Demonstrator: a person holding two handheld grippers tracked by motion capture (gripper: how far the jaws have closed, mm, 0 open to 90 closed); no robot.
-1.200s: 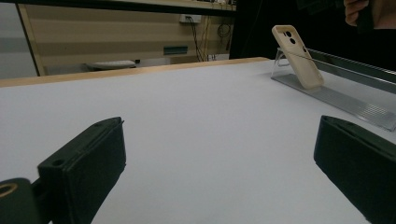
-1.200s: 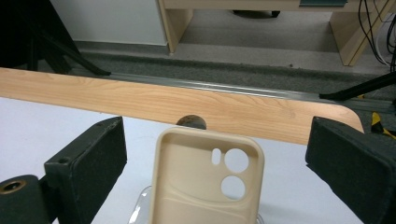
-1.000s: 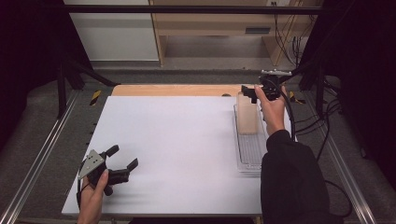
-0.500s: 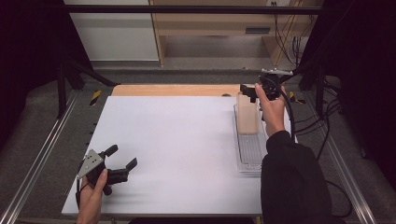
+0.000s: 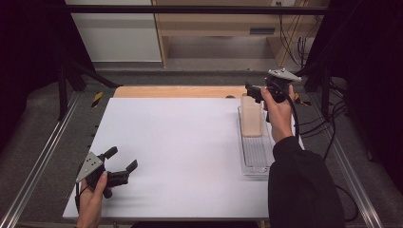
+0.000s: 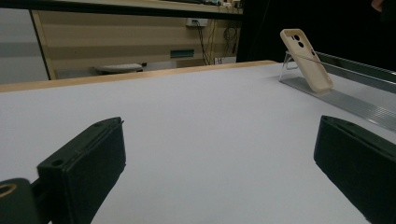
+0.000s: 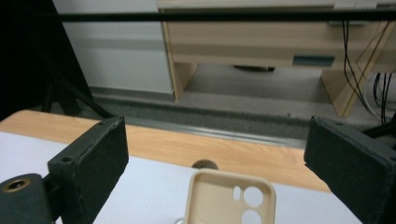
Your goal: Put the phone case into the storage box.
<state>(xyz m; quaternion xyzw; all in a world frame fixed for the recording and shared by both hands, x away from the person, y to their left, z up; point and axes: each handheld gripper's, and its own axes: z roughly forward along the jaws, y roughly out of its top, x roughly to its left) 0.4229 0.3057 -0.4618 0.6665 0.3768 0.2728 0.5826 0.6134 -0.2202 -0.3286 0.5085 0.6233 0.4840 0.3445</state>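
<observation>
From above we see our right claw (image 5: pixel 255 90) held over the far end of a clear rack (image 5: pixel 257 153) at the right side of the white tabletop (image 5: pixel 180 142), just beyond the top of a beige phone case (image 5: pixel 252 116) that leans in that rack. The height hides the case's detail; the right gripper view supplies it, showing the case's upper edge (image 7: pixel 229 195) with its camera cut-outs low between the two black jaws, which stand wide apart and touch nothing. That view also shows a strip of bare wood (image 7: pixel 187 149) at the tabletop's far edge and a small dark hole (image 7: pixel 204 164) in it just behind the case. Our left claw (image 5: pixel 121 166) rests near the front left corner of the tabletop, well apart from the rack, its jaws also spread wide and empty. From its low angle the left gripper view gives what the others cannot: the case (image 6: pixel 306 58) seen side-on, tilted back against a clear stand (image 6: pixel 292 63) at the rack's far end.
</observation>
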